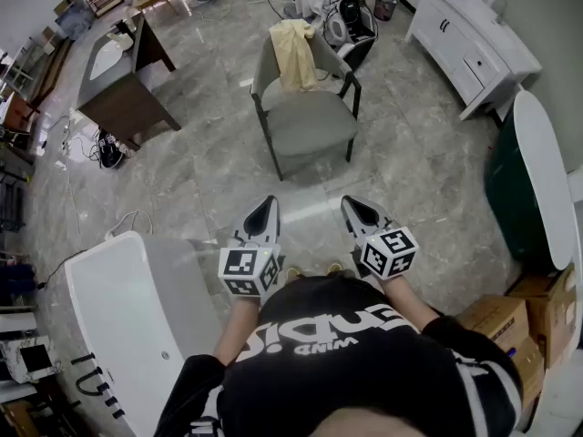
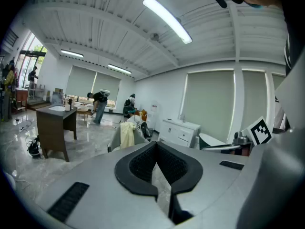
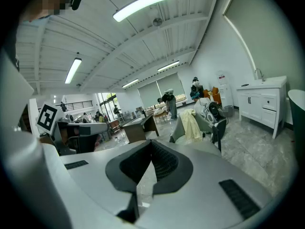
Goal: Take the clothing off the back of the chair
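Note:
A grey chair [image 1: 310,121] stands on the marble floor ahead of me, its seat facing me. Pale yellow clothing [image 1: 293,51] hangs over the left part of its back. In the left gripper view the clothing [image 2: 127,134] shows just left of the jaw tips, and in the right gripper view the clothing [image 3: 192,125] is right of them, on the chair [image 3: 213,124]. My left gripper [image 1: 270,202] and right gripper [image 1: 347,202] are held side by side well short of the chair. Both are shut with nothing between the jaws.
A dark wooden desk [image 1: 123,85] stands at the left and a white bathtub [image 1: 127,321] at the near left. A white cabinet [image 1: 469,44], a dark green tub [image 1: 524,185] and cardboard boxes [image 1: 510,321] line the right side. Bags [image 1: 351,21] lie behind the chair.

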A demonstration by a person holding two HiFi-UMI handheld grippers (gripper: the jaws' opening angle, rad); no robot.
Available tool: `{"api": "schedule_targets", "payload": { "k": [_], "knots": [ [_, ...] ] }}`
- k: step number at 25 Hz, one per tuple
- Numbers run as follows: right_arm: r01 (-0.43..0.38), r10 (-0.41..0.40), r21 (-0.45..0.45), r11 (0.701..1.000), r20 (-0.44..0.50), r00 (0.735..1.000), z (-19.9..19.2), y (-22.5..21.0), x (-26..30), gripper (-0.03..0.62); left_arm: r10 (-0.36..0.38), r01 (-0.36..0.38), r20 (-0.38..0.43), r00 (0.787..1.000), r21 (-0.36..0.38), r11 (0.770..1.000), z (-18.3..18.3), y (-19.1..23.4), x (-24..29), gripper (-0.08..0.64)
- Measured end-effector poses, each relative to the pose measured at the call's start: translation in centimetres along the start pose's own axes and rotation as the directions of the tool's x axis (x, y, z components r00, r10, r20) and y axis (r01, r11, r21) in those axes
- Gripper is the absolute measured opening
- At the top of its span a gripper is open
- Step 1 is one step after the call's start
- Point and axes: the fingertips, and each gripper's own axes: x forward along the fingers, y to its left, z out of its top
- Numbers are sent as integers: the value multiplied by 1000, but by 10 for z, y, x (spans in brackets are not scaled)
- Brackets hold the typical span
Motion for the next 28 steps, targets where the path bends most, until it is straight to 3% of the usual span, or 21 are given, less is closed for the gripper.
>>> {"api": "schedule_targets", "payload": {
  "k": [14,28],
  "knots": [
    [-5,5,3,1000,-1,1000,-6,28,29,14,-61,61,-4,998,-9,998,-7,29,3,15],
    [69,-70,14,997,30,997,-9,22,70,14,-85,85,-12,996,3,996,-11,78,26,15]
  ]
}}
